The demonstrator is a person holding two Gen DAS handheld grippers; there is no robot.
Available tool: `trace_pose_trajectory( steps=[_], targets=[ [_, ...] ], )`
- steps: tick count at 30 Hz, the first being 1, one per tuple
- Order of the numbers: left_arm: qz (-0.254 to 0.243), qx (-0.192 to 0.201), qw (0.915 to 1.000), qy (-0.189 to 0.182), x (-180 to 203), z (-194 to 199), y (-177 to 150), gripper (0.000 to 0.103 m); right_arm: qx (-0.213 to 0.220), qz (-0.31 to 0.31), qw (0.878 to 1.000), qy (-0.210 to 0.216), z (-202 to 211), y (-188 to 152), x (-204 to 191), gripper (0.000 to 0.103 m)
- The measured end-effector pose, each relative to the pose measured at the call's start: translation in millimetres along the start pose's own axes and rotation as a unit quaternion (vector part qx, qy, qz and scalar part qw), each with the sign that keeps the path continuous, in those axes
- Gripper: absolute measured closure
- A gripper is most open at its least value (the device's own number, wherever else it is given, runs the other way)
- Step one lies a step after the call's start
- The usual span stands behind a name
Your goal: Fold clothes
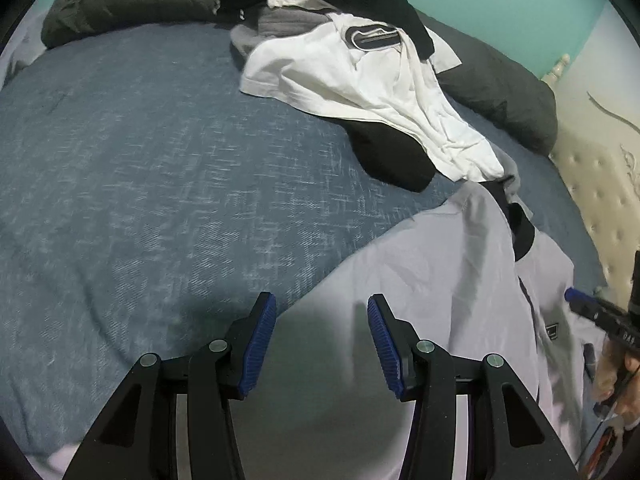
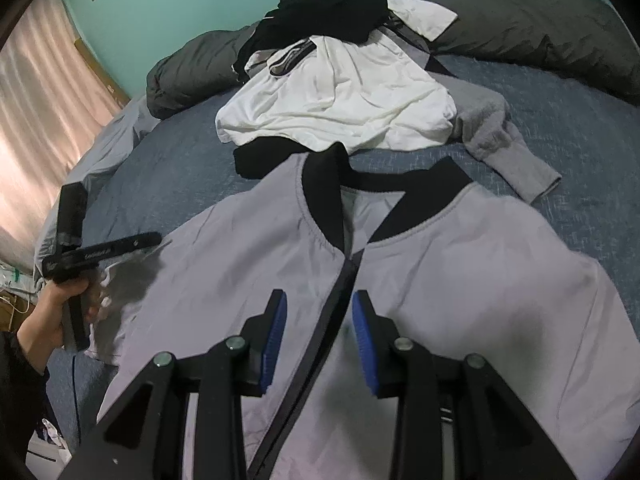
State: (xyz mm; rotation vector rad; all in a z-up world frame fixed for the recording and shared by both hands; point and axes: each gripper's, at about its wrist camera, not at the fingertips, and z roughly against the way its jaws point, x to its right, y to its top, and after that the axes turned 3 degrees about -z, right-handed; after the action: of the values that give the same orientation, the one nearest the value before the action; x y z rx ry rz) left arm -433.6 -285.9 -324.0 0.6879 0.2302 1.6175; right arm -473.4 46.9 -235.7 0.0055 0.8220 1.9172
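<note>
My grey jacket [image 2: 460,248] lies spread flat and unfolded; beyond its collar a heap of clothes [image 2: 340,96] waits. Both my hand-held grippers, left [image 1: 322,344] and right [image 2: 320,336], hang released

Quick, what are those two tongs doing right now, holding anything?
Left tongs: open, holding nothing, over the edge of the grey jacket.
Right tongs: open, holding nothing, straddling the jacket's zipper.

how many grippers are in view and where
2. The left gripper hovers open over the pale grey jacket's left edge; the right gripper hovers open over its zipper, fingers either side. Neither grips cloth.
</note>
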Motion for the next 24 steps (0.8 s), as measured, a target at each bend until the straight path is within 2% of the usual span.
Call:
trace_pose_trajectory(
  steps=[3, 5, 6, 7, 9, 14, 17, 24],
  targets=[
    [-0.021, -0.015, 0.9996, -0.004, 4, -12, 1, 0.053, -0.004, 0.007, 1.0, -0.001, -3, -4, 1, 0.069],
    [-0.037, -0.017, 0.9992, -0.001, 8, -16, -1, 0.072, -0.006, 0.009, 1.0, -0.002, -5, -5, 3, 0.069],
    [-0.041, -0.016, 0.999, -0.001, 9, -16, -1, 0.086, -0.008, 0.005, 1.0, -0.002, -7, -7, 5, 0.069],
    [-0.044, -0.014, 0.9989, -0.001, 10, -15, -2, 0.095, -0.009, 0.0, 1.0, -0.001, -8, -7, 7, 0.069],
    [-0.049, -0.009, 0.9987, 0.0, 11, -11, -2, 0.1, -0.01, -0.005, 1.0, -0.001, -10, -8, 9, 0.069],
    [-0.041, 0.019, 0.9987, 0.024, 9, 5, 3, 0.102, -0.012, -0.001, 1.0, 0.001, -11, -9, 6, 0.069],
    [-0.015, 0.021, 0.999, 0.036, -2, 9, 8, 0.102, -0.014, 0.001, 1.0, 0.0, -12, -8, 4, 0.069],
    [-0.004, 0.026, 0.9982, 0.054, -4, 15, 4, 0.1, -0.021, -0.011, 1.0, 0.008, -15, -11, 4, 0.069]
  ],
)
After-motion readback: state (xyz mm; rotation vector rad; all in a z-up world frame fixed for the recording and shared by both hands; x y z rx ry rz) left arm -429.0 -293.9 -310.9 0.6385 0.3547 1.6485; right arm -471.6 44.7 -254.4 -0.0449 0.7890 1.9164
